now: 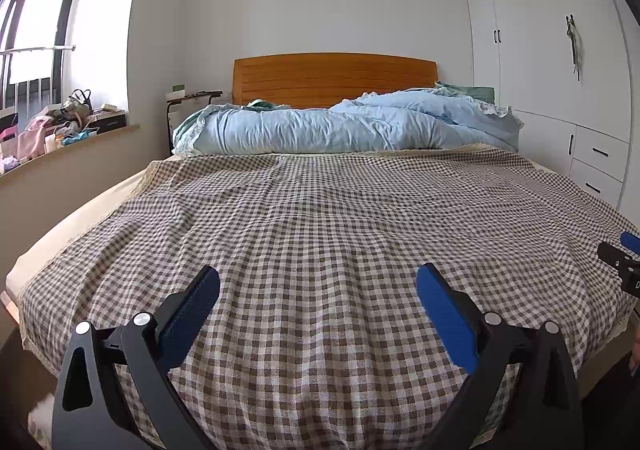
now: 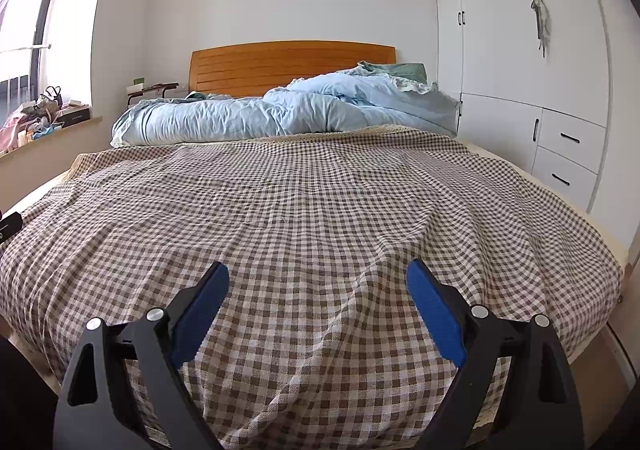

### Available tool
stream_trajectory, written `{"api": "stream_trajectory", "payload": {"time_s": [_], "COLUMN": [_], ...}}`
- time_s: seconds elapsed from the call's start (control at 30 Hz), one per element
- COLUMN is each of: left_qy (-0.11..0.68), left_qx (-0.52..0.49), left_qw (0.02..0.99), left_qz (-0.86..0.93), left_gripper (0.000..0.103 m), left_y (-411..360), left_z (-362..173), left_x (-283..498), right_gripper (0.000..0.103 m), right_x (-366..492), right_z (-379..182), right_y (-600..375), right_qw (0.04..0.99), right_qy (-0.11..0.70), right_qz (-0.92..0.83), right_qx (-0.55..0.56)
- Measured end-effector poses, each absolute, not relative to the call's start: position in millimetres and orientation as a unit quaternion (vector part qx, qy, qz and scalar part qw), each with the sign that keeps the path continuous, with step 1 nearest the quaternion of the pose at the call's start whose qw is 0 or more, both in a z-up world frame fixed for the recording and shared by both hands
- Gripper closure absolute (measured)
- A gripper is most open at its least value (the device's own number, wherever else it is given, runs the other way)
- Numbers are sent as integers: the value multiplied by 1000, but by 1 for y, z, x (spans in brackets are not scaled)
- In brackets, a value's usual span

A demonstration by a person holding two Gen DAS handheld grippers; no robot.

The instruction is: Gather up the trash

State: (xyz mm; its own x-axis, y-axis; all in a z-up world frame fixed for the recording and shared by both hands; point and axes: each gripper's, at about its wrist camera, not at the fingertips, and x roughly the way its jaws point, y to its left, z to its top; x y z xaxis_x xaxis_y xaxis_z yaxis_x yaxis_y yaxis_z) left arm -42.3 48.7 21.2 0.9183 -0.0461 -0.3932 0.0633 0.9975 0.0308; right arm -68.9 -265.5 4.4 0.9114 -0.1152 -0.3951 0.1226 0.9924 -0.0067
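Bed (image 1: 80, 217), wooden headboard (image 1: 334, 79) at far end. Brown-white checked cloth (image 1: 320, 217) covers near part. Crumpled light-blue duvet (image 1: 340, 125) bunched across far end.

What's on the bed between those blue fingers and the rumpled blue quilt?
Only bare checked bedspread; both wrist views show nothing lying between the open left gripper, right gripper and the quilt.

We see woven matt checked cloth (image 1: 320, 217) on the bed, a crumpled soft blue quilt (image 1: 340, 125), and a satin wood headboard (image 1: 334, 79). Left gripper (image 1: 318, 290): matt black plastic, textured blue pads (image 1: 444, 314), shiny metal pins (image 1: 491, 318). Wardrobe (image 2: 520, 49): smooth white.
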Motion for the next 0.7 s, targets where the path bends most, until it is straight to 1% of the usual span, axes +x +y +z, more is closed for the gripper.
{"api": "stream_trajectory", "payload": {"time_s": [0.7], "left_qy": [214], "left_qx": [13], "left_qw": [976], "left_qz": [-34], "left_gripper": [8], "left_y": [48], "left_z": [19], "left_x": [-41], "right_gripper": [16], "right_x": [-68], "right_z": [4], "right_y": [-265], "right_qw": [977], "right_qy": [203], "right_qz": [-58], "right_qx": [8]}}
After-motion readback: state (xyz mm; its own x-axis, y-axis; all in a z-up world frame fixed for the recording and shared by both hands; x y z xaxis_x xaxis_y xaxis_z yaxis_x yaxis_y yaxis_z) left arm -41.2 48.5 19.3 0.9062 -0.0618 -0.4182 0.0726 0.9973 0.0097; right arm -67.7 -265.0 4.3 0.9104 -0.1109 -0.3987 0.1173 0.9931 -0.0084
